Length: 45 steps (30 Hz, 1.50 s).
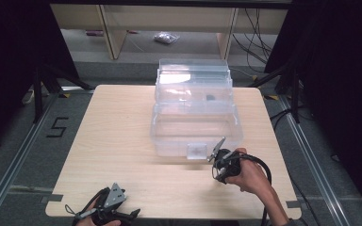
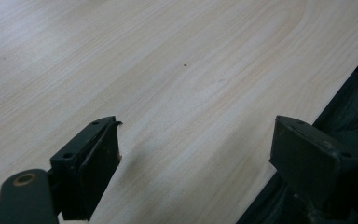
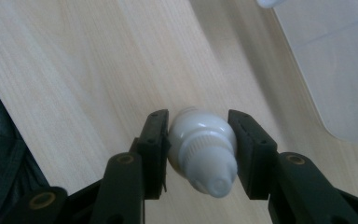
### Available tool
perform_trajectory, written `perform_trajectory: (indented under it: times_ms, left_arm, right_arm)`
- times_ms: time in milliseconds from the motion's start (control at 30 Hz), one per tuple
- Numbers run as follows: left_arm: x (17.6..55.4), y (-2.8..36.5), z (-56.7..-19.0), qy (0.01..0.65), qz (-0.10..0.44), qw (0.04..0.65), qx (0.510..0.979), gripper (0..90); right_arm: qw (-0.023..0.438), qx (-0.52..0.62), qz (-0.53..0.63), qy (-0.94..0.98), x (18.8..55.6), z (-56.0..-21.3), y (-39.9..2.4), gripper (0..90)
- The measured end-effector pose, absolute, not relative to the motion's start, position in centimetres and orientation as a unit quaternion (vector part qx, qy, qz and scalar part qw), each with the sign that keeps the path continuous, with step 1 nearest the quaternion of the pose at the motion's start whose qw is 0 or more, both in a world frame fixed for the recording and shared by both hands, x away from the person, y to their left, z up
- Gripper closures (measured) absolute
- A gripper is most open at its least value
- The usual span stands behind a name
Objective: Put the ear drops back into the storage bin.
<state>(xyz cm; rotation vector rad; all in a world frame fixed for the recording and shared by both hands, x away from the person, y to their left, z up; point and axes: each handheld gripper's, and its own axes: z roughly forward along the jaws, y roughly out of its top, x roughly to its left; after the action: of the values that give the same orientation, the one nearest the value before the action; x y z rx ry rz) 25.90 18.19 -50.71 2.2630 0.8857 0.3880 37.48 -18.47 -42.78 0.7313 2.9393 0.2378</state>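
Note:
A small white dropper bottle [image 3: 204,151] with a ribbed cap sits between the jaws of my right gripper [image 3: 198,123], which is shut on it just above the wooden table [image 3: 88,70]. In the high view this right gripper [image 1: 219,173] is held in a hand at the front right, just before the front wall of a clear plastic box [image 1: 195,117]. My left gripper [image 2: 196,126] stands open over bare wood with nothing between its jaws. It is at the table's front left edge [image 1: 122,215].
The clear box stands at the middle back of the table [image 1: 118,132] with its lid raised behind it and a small dark item [image 1: 210,97] inside. The box's corner [image 3: 335,60] is to the gripper's upper right. Dark floor lies past the front edge [image 2: 354,107].

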Motion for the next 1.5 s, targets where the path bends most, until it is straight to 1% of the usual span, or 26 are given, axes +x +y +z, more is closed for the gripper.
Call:
perform_trajectory:
  times_ms: [100,167,200,267,300,333,400,433,533,633,800,833,900,967,1067,1167,1267,1400,1467,1500]
  left_arm:
    - [25.8,18.1,-50.8,0.343,0.146,0.335,0.866,15.1]
    - [25.9,18.2,-50.7,0.338,0.147,0.333,0.868,15.1]
    - [26.0,18.4,-50.6,0.327,0.147,0.322,0.876,15.1]
    - [25.8,18.1,-50.8,0.344,0.146,0.335,0.865,15.1]
    - [25.9,18.2,-50.8,0.342,0.146,0.334,0.866,15.1]
    - [26.0,18.4,-50.6,0.326,0.146,0.322,0.876,15.1]
    - [25.9,18.3,-50.6,0.332,0.148,0.327,0.872,15.1]
    - [25.9,18.2,-50.7,0.338,0.148,0.334,0.867,15.1]
    - [25.9,18.3,-50.7,0.335,0.146,0.332,0.87,15.1]
    - [26.0,18.4,-50.6,0.325,0.147,0.32,0.878,15.0]
    - [25.9,18.3,-50.6,0.329,0.147,0.325,0.874,15.1]
    - [25.8,18.1,-50.8,0.343,0.145,0.336,0.865,15.0]
    - [26.0,18.4,-50.6,0.33,0.148,0.325,0.874,15.0]
    - [25.9,18.2,-50.8,0.341,0.147,0.338,0.865,15.1]
    - [26.0,18.4,-50.7,0.332,0.146,0.328,0.872,15.0]
    - [26.0,18.4,-50.6,0.325,0.145,0.322,0.878,15.0]
    - [26.0,18.4,-50.6,0.332,0.146,0.328,0.872,15.1]
    - [26.0,18.4,-50.6,0.326,0.145,0.321,0.877,15.0]
    - [25.9,18.2,-50.8,0.34,0.148,0.336,0.866,15.0]
    - [25.9,18.2,-50.7,0.337,0.146,0.334,0.868,15.0]
  right_arm:
    - [0.053,0.234,0.085,0.967,37.6,-42.4,-18.6,60.1]
    - [0.052,0.238,0.081,0.966,37.6,-42.1,-18.6,60.1]
    - [0.053,0.236,0.083,0.967,37.6,-42.0,-18.6,60.1]
    - [0.054,0.241,0.08,0.966,37.7,-41.8,-18.6,60.1]
    - [0.053,0.231,0.078,0.968,37.8,-41.7,-18.6,60.1]
    - [0.055,0.226,0.081,0.969,37.9,-41.7,-18.7,60.1]
    - [0.055,0.239,0.085,0.966,37.8,-41.3,-18.7,60.2]
    - [0.057,0.225,0.09,0.969,38.0,-41.1,-18.8,60.1]
    - [0.053,0.23,0.083,0.968,38.1,-40.7,-18.8,60.2]
    - [0.065,0.234,0.083,0.966,38.2,-40.2,-18.8,60.2]
    - [0.056,0.226,0.081,0.969,38.5,-39.4,-18.9,60.2]
    - [0.059,0.238,0.077,0.966,38.4,-39.3,-18.8,60.2]
    - [0.064,0.231,0.081,0.968,38.5,-39.0,-18.8,60.2]
    - [0.057,0.223,0.08,0.97,38.8,-38.5,-18.8,60.2]
    - [0.064,0.23,0.083,0.968,39.1,-37.8,-18.8,60.2]
    - [0.061,0.233,0.084,0.967,39.4,-37.1,-18.9,60.2]
    - [0.056,0.232,0.086,0.967,39.5,-36.6,-19.0,60.2]
    - [0.056,0.231,0.092,0.967,39.8,-35.5,-19.1,60.2]
    - [0.056,0.233,0.096,0.966,40.0,-35.0,-19.1,60.2]
    - [0.055,0.23,0.097,0.967,40.2,-34.8,-19.2,60.1]
